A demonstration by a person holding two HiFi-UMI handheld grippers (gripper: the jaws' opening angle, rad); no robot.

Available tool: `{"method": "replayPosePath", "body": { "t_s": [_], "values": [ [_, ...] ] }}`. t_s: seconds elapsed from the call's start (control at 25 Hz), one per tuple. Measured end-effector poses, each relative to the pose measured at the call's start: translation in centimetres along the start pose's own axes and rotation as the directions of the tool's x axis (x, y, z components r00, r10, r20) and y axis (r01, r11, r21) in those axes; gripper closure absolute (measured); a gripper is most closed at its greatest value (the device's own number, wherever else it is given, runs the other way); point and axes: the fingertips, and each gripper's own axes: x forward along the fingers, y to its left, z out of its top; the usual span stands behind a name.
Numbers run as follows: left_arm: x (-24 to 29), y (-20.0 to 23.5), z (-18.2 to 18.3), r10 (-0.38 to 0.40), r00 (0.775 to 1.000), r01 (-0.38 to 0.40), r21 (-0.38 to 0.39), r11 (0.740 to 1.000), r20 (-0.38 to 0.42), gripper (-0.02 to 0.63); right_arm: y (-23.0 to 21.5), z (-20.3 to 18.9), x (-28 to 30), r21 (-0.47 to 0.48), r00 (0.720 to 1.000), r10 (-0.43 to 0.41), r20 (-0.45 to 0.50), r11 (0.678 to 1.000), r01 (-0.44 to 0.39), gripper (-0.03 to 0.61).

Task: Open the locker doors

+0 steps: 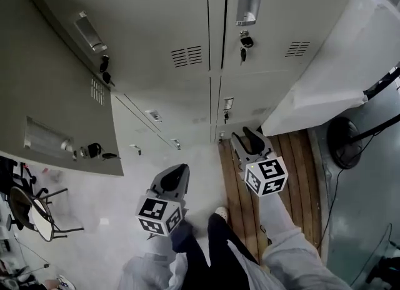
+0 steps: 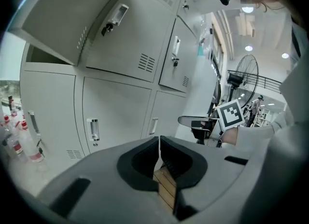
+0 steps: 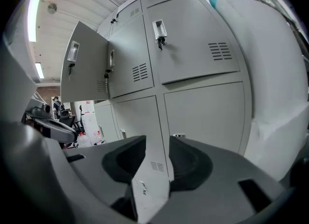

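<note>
Left tongs [image 2: 159, 139] were clenched, tips meeting w/ nothing between, held low at approx. 7 o'clock in the head view. Right tongs [image 3: 155, 143] stood released and empty, jaws apart, facing the lower lockers [image 1: 240, 104]. The open locker door [image 1: 56, 89] hung swung out at 10 o'clock, keys in its lock. Middle upper door [image 1: 156, 26] and right upper door [image 1: 275, 26], at 12–1 o'clock, looked shut, probably. Neither tongs touched a door.

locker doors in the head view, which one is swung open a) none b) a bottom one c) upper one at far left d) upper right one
c: the far-left upper door stands angled outward, while the upper right door sits flush.
</note>
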Motion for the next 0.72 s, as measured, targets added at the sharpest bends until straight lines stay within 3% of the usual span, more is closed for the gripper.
{"method": "replayPosePath", "body": {
  "t_s": [0.24,0.72],
  "values": [
    [2.9,1.4,-2.0,0.058,0.998,-0.058,-0.047,0.997,0.006,0.598,-1.9,-3.0,3.6,0.001,1.0,0.023,0.003,1.0,-0.023,0.443],
    [7.7,4.2,-5.4,0.093,0.996,-0.094,-0.056,0.994,-0.013,0.598,-4.8,-7.5,10.3,-0.036,1.0,0.029,0.005,0.999,-0.029,0.443]
  ]
}}
